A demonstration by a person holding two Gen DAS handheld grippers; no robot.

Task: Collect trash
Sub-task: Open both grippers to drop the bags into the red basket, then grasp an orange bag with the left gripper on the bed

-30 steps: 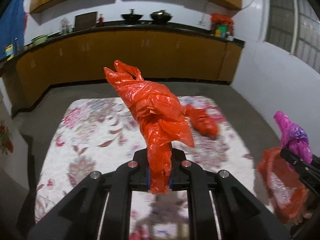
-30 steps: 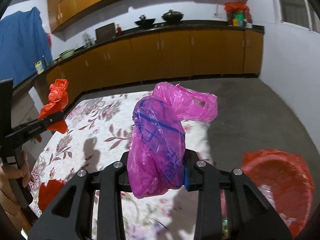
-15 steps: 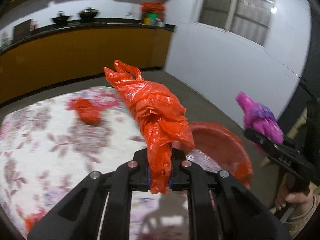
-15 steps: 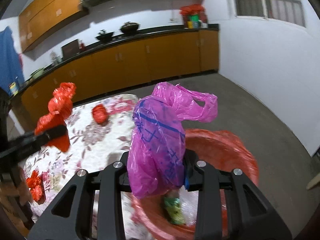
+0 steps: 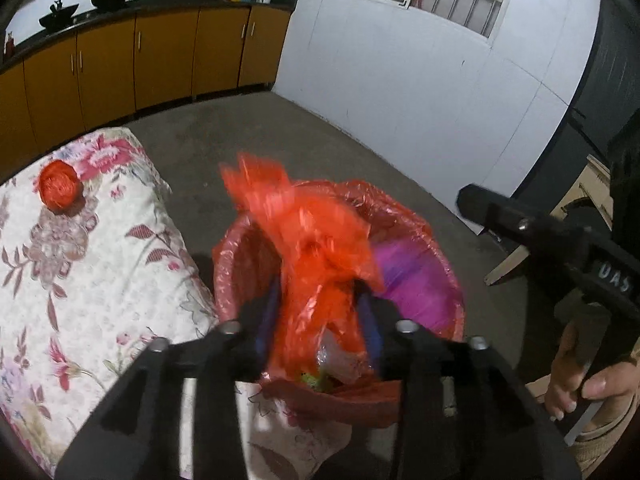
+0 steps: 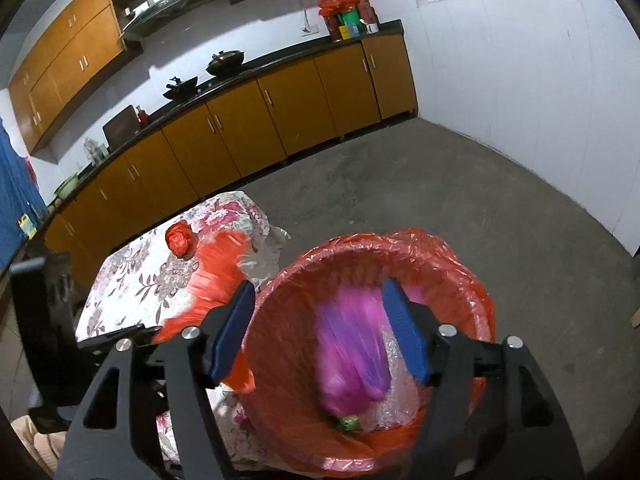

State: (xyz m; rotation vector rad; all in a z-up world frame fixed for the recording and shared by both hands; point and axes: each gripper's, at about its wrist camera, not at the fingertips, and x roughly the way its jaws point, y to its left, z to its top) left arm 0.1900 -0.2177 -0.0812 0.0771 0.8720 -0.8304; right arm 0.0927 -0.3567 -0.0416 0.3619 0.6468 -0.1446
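Over the bin (image 6: 280,344), both grippers. Far left on floral counter (image 5: 80,272): one crumpled red ball (image 5: 60,190), untouched. L gripper (image 5: 316,312): fingers just been opening, red bag (image 5: 308,240) between them, blurred, pads look clear of it. R gripper (image 6: 320,332): fingers also just spread, released; pink bag (image 6: 352,352) blurred inside red-lined bin, apart from both pads.
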